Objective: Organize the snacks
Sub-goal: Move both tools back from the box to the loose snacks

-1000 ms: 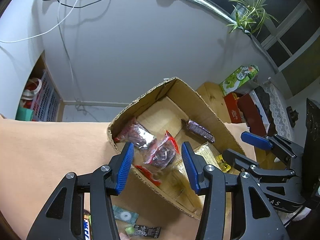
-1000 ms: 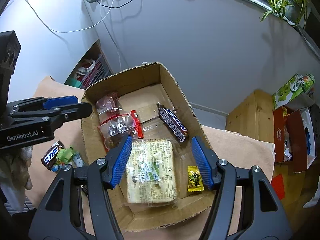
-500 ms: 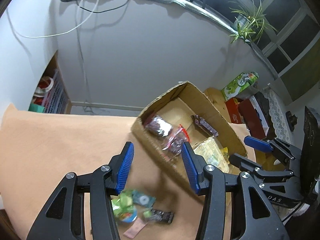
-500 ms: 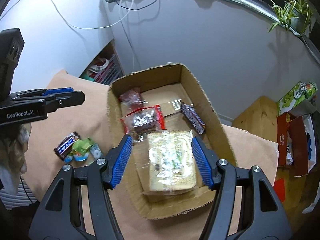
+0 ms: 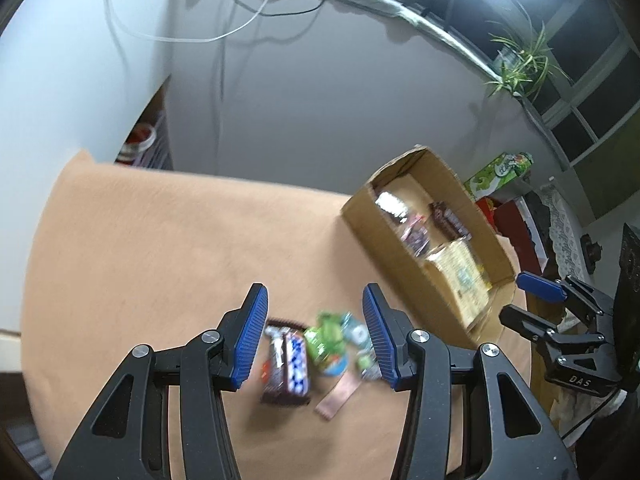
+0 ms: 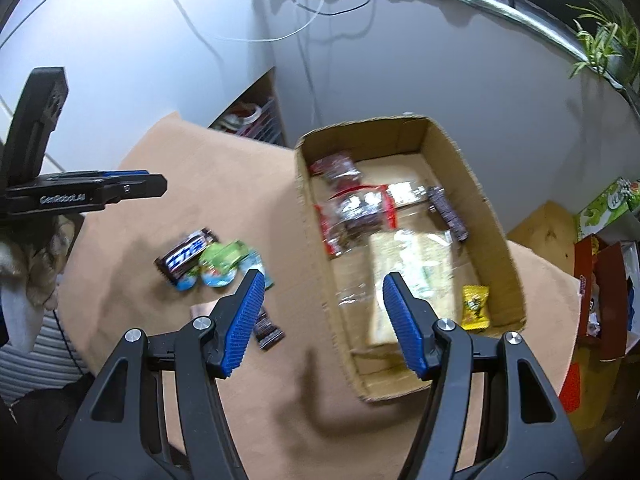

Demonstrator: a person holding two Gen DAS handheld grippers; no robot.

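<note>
Left claw (image 5: 315, 332) spread and empty, now over loose snacks (image 5: 320, 344) on the bench (image 5: 160, 248), no longer over the box (image 6: 496, 216), right claw (image 6: 322, 320) spread, shifted to the box's near wall

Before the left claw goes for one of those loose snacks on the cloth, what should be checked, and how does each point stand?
1. Left gripper empty and open: ok, nothing between its blue pads.
2. Target in line: ok, the loose snack pile shows between the fingers, on the cloth below.
3. One snack singled out: not ok, the chocolate bar and green packets lie touching.
4. Sharp view of the pile: not ok, it is blurred.
5. Room in the cardboard box: ok, bare floor shows at its far end.
6. Right gripper out of the way: ok, open, over the box's near wall.
</note>
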